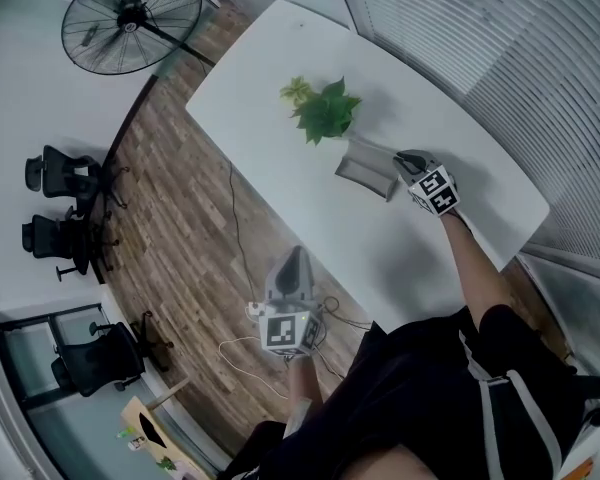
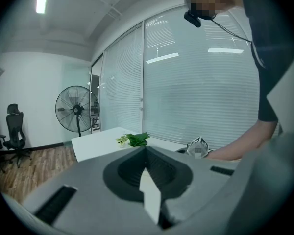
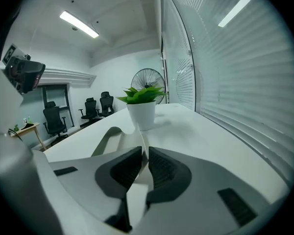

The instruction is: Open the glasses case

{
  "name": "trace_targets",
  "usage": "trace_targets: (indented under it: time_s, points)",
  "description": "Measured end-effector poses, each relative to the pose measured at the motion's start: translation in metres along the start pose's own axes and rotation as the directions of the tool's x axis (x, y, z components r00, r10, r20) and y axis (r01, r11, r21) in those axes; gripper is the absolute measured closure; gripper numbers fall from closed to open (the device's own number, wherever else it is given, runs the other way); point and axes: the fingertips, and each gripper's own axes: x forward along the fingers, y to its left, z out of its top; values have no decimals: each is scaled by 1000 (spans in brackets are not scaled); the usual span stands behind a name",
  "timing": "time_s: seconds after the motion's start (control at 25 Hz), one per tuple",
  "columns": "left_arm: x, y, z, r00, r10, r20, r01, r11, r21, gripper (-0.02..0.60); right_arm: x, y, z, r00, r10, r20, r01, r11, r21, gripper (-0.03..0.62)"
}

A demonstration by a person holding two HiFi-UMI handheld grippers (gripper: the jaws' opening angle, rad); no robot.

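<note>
Your right claw [image 3: 143, 150] is clenched on a thin pale edge of the glasses case [image 1: 366, 169]. Its jaws are almost together, with that edge running between them. The case lies on the white tabletop [image 1: 310, 223], just beside the potted plant [image 1: 325, 113] on the side nearer you. Your right claw meets the case at its right end. The head view does not show whether the lid is lifted. Your left claw [image 1: 294, 256] is clenched with nothing between its jaws. It is held at the near edge of the tabletop, well apart from the case, and points toward the plant. A standing fan [image 1: 130, 16] is on the wooden floor [image 1: 180, 228] beyond the far end of the tabletop.
</note>
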Motion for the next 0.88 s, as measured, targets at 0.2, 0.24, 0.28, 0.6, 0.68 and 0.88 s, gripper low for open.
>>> trace_targets:
  time_s: [0.2, 0.24, 0.28, 0.6, 0.68, 0.88]
  points:
    - [1, -3, 7, 1000, -10, 19, 10, 1000, 3, 581, -12, -3, 18, 998, -2, 55, 1, 1000, 16, 554]
    - [1, -4, 8, 1000, -10, 21, 10, 1000, 4, 581, -15, -8, 24, 997, -17, 76, 14, 999, 30, 554]
    - [1, -4, 8, 1000, -11, 24, 11, 1000, 4, 581, -19, -14, 30, 995, -36, 98, 31, 998, 47, 554]
    - [-9, -8, 21, 996, -13, 84, 12, 1000, 19, 581, -75, -26, 104, 961, -119, 251, 110, 993, 49, 580]
    - [-13, -6, 27, 995, -5, 102, 3, 1000, 21, 581, -107, -16, 140, 939, -149, 310, 146, 989, 34, 580]
    - [-25, -6, 52, 987, 13, 162, -20, 999, 45, 581, -202, 34, 223, 863, -209, 459, 223, 975, 25, 580]
